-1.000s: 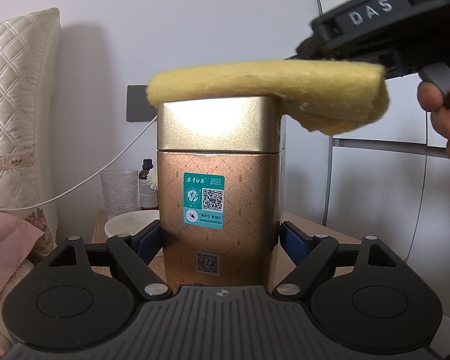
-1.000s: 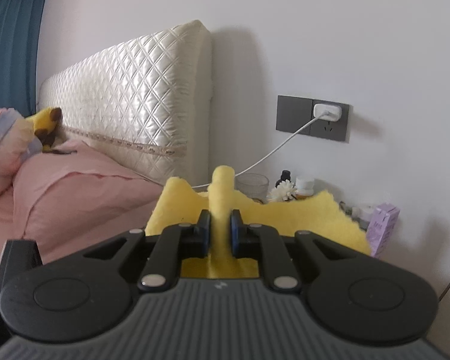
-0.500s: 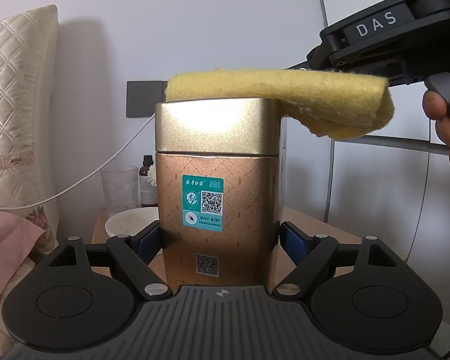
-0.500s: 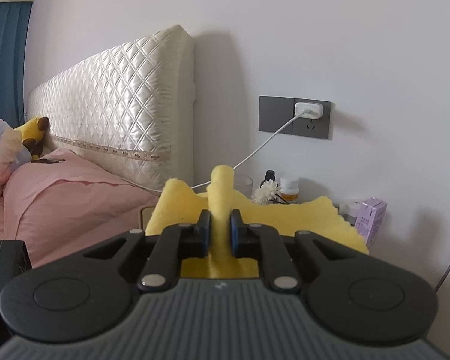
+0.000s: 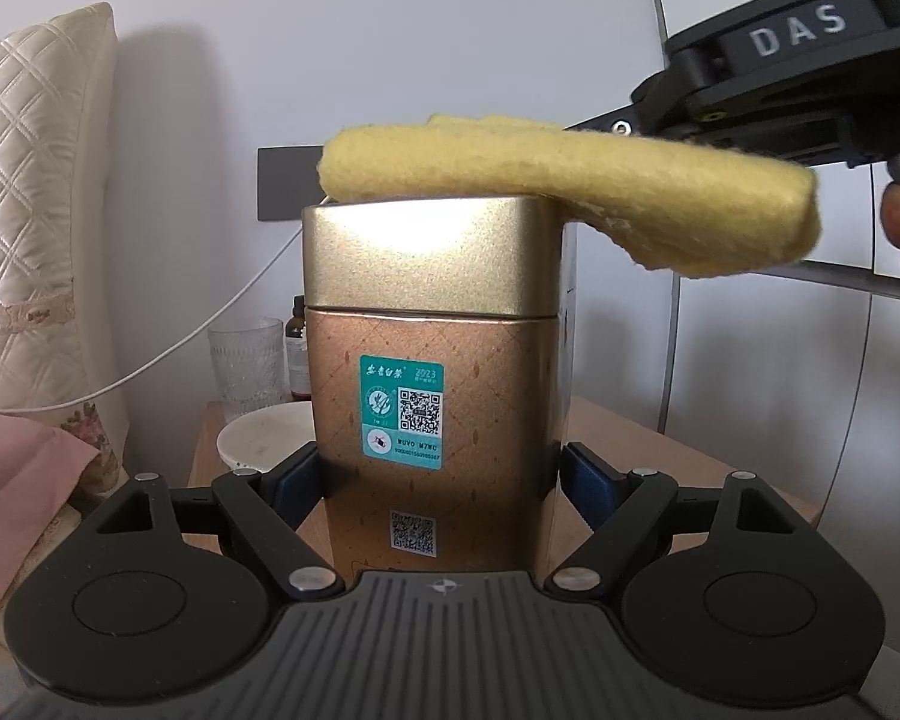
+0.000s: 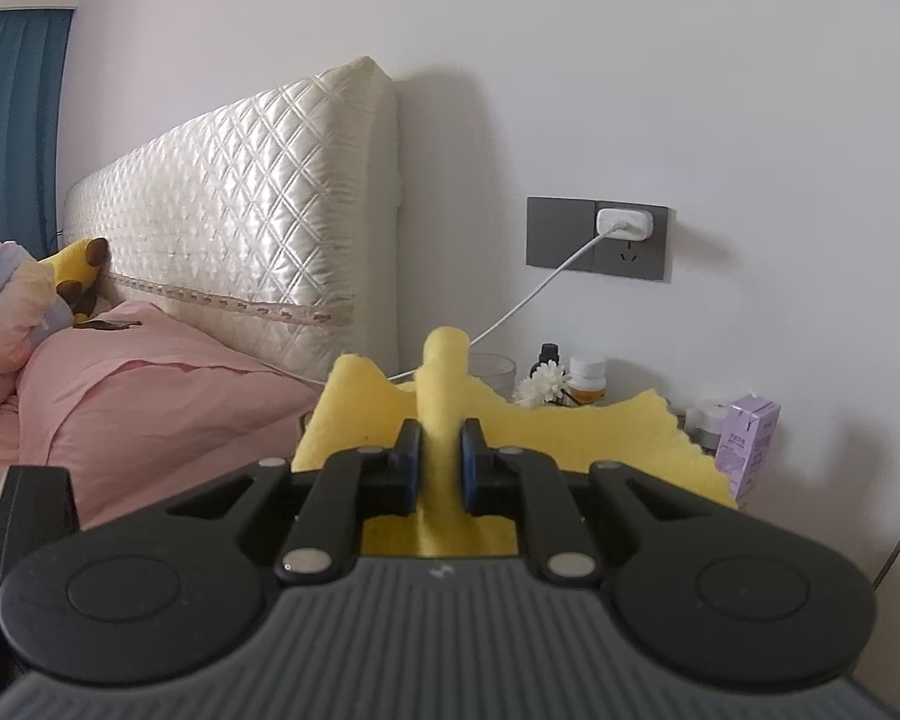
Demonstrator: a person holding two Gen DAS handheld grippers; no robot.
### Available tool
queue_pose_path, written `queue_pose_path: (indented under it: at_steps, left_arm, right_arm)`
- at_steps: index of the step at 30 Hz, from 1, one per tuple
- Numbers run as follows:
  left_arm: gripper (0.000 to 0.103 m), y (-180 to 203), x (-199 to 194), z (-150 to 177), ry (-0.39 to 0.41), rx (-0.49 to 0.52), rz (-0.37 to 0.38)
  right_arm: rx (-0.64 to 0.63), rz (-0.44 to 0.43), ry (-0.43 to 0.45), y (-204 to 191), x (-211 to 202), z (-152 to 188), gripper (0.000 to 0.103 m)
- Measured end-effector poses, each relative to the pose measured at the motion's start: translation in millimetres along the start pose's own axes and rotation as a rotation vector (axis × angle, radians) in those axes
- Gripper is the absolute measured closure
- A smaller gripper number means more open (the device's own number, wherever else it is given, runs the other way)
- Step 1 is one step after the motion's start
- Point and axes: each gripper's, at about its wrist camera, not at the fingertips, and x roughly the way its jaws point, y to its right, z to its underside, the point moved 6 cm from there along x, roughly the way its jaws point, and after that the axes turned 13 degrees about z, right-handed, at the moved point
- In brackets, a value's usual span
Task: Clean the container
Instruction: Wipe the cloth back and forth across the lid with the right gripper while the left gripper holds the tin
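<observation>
A gold and copper tin container (image 5: 432, 372) with a teal label stands upright between the fingers of my left gripper (image 5: 438, 474), which is shut on its lower sides. A folded yellow cloth (image 5: 570, 192) lies flat on the tin's lid and overhangs to the right. My right gripper (image 6: 440, 456) is shut on a ridge of the yellow cloth (image 6: 444, 384), and its black body shows in the left wrist view (image 5: 798, 78) at the upper right. The tin is hidden under the cloth in the right wrist view.
A wooden bedside table (image 5: 660, 444) holds a white bowl (image 5: 264, 438), a glass (image 5: 246, 366), a dark bottle (image 5: 297, 348), a white flower (image 6: 543, 384), a pill bottle (image 6: 588, 378) and a purple carton (image 6: 750, 444). A quilted headboard (image 6: 240, 222), pink bedding (image 6: 150, 396), and a wall socket with cable (image 6: 597, 240) are at left.
The yellow cloth has slid to the right across the tin's lid, its left end now over the lid instead of past it. The tin stays held in my left gripper.
</observation>
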Motion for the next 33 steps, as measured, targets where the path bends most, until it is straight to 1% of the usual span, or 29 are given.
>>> queue_pose_path:
  at_steps: [4,7,9,12,14,20,23,26,28,30,33]
  left_arm:
    - [0.017,3.3,-0.6,2.8,0.01,0.003,0.0]
    - [0.017,6.1,0.9,2.9,0.007,0.002,-0.013]
    - [0.017,7.8,1.3,3.2,0.005,-0.002,-0.022]
    - [0.019,13.3,3.3,6.0,-0.006,0.038,-0.054]
    - [0.02,-3.0,13.3,-8.1,-0.013,0.061,-0.072]
    - [0.021,-5.2,11.2,-9.8,-0.035,0.044,-0.091]
    - [0.021,14.1,2.1,-3.5,-0.044,0.028,-0.092]
    - [0.021,18.6,0.0,-3.8,-0.043,0.01,-0.098]
    - [0.019,13.0,2.5,-4.3,-0.04,-0.009,-0.099]
    - [0.014,12.9,4.1,-5.2,-0.036,-0.017,-0.094]
    - [0.011,18.8,6.9,-3.7,-0.049,0.016,-0.113]
  right_arm:
    - [-0.011,-0.012,-0.012,5.2,-3.3,-0.5,0.089]
    - [-0.033,0.016,-0.014,12.7,0.6,-0.4,0.089]
    - [-0.02,0.022,-0.021,20.4,6.3,-1.2,0.089]
    - [-0.006,0.017,-0.024,27.3,16.4,-2.8,0.089]
    - [-0.014,0.016,-0.019,26.8,23.2,-4.0,0.089]
    - [-0.023,-0.026,-0.033,25.1,32.0,-9.2,0.089]
    - [-0.026,-0.049,-0.041,24.4,36.0,-11.8,0.089]
    - [-0.032,-0.064,-0.042,22.0,39.3,-13.9,0.089]
    - [-0.038,-0.071,-0.037,19.5,41.1,-15.0,0.089]
    - [-0.043,-0.078,-0.033,17.0,42.9,-16.1,0.089]
    - [-0.051,-0.088,-0.027,13.3,45.6,-17.8,0.089]
